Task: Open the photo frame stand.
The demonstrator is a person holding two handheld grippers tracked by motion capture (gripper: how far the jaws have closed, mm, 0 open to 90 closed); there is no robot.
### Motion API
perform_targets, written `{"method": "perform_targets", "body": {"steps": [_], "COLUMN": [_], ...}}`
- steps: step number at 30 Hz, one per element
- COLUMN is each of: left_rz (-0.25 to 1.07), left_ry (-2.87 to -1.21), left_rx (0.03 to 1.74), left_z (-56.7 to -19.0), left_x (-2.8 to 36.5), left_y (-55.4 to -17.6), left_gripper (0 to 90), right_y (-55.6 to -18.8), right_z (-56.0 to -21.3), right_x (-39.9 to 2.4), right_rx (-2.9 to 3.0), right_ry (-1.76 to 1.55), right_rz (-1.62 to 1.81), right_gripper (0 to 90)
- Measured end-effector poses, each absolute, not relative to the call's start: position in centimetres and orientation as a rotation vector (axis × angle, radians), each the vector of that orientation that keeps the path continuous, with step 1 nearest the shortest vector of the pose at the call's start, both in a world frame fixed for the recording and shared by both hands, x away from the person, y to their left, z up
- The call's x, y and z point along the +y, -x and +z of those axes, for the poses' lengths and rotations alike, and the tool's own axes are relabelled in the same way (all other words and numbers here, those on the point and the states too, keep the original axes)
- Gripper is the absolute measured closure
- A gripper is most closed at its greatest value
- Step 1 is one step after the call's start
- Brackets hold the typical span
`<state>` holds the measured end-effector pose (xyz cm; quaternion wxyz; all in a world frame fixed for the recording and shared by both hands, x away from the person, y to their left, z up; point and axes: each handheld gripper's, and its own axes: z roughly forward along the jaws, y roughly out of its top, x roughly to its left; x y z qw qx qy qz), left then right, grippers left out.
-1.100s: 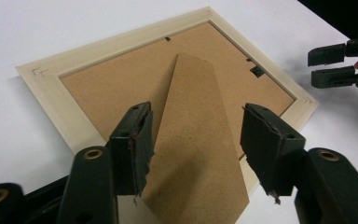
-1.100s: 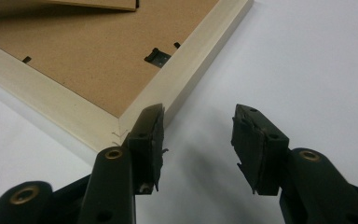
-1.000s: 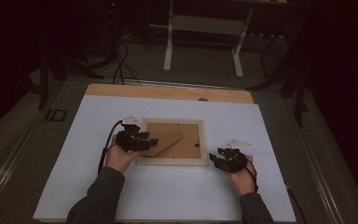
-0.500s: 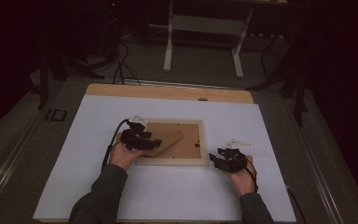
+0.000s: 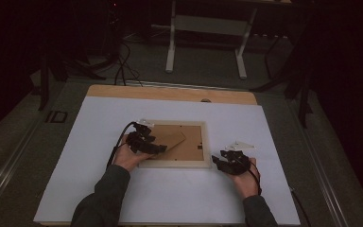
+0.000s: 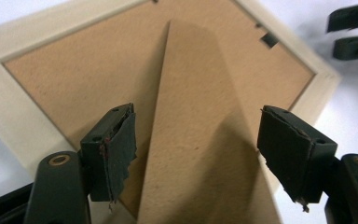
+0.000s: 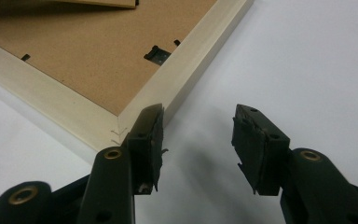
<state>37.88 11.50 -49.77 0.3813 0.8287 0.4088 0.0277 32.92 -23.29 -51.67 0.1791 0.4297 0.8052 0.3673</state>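
A pale wooden picture frame (image 5: 175,164) lies face down on the white sheet, its brown backing board (image 5: 194,142) up. A brown fold-out stand (image 5: 172,139) lies on the backing. My left gripper (image 5: 158,147) hovers over the frame's left part. In the left gripper view its jaws (image 6: 198,140) have just been opening; the stand (image 6: 205,93) runs between them and the pads do not press it. My right gripper (image 5: 217,161) rests at the frame's near right corner (image 7: 144,107), open (image 7: 198,135) with only white sheet between its jaws.
The white sheet (image 5: 179,198) covers a wooden table (image 5: 170,93). A small black clip (image 7: 157,54) sits in the frame's edge near the right gripper. Beyond the table stand a white desk's legs (image 5: 171,42) and floor cables (image 5: 123,66).
The left gripper has shifted slightly right and lower over the frame. The right gripper has stayed put.
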Motion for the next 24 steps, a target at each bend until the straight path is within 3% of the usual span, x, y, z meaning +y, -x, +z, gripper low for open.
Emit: {"method": "perform_targets", "body": {"steps": [19, 24], "left_rz": [0.029, 0.024], "left_ry": [-2.164, -2.197], "left_rx": [1.016, 1.012], "left_z": [-50.5, -50.7], "left_x": [10.3, 10.2], "left_y": [-38.3, -38.4], "left_gripper": [29.8, 36.5], "right_y": [-32.9, -32.9], "right_z": [-51.8, -51.8], "right_x": [-23.2, -23.2], "right_rx": [2.284, 2.284], "right_ry": [-1.213, -1.213], "right_rz": [1.034, 1.035], "right_gripper": [52.1, 51.9]}}
